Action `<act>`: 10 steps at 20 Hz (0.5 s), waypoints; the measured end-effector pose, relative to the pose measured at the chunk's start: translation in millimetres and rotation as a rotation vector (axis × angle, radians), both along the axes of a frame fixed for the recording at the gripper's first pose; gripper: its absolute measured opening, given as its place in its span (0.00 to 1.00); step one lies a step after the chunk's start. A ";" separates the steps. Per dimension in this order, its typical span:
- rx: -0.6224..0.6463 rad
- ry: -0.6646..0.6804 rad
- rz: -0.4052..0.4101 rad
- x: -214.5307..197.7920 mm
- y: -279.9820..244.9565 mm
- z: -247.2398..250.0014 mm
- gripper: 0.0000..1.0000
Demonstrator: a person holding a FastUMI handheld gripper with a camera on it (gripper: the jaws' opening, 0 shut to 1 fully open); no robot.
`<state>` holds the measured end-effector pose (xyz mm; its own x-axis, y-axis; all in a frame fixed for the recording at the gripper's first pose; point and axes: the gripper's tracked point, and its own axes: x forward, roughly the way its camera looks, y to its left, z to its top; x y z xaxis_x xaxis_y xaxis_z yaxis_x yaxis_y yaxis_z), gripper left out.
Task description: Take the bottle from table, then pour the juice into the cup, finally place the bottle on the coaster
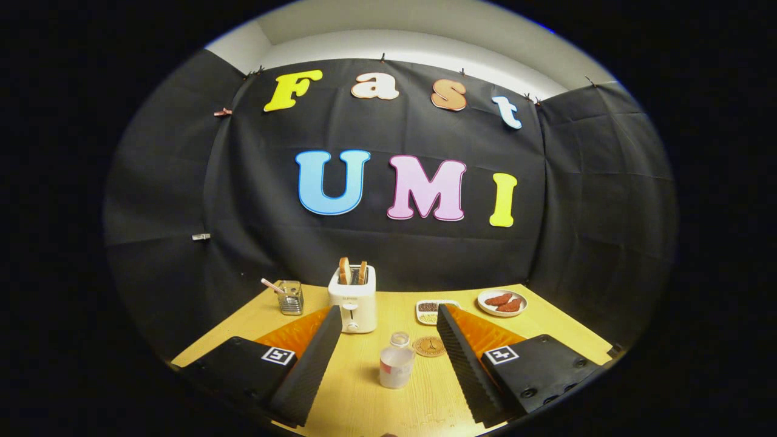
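Note:
A small clear bottle [396, 360] with pale liquid in its lower part stands upright and uncapped on the wooden table [364, 400]. It sits between my two fingers, a little nearer the right one, touching neither. My gripper [388, 312] is open. Just beyond the bottle, to its right, lies a round brown coaster [429, 346]. A glass cup [291, 297] with a straw stands far off beyond the left finger, near the booth wall.
A white toaster [353, 298] with two bread slices stands ahead of the left finger. A small white dish of seeds [432, 311] and a plate of reddish food [502, 302] lie at the back right. The table ends at the black cloth wall.

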<state>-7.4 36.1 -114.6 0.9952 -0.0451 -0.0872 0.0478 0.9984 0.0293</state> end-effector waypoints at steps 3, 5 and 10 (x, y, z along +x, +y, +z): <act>0.015 0.021 -0.019 7.6 6.1 -25.1 0.97; 0.015 0.031 -0.043 12.0 6.2 -39.6 0.97; 0.017 0.069 -0.095 26.9 7.7 -77.5 0.97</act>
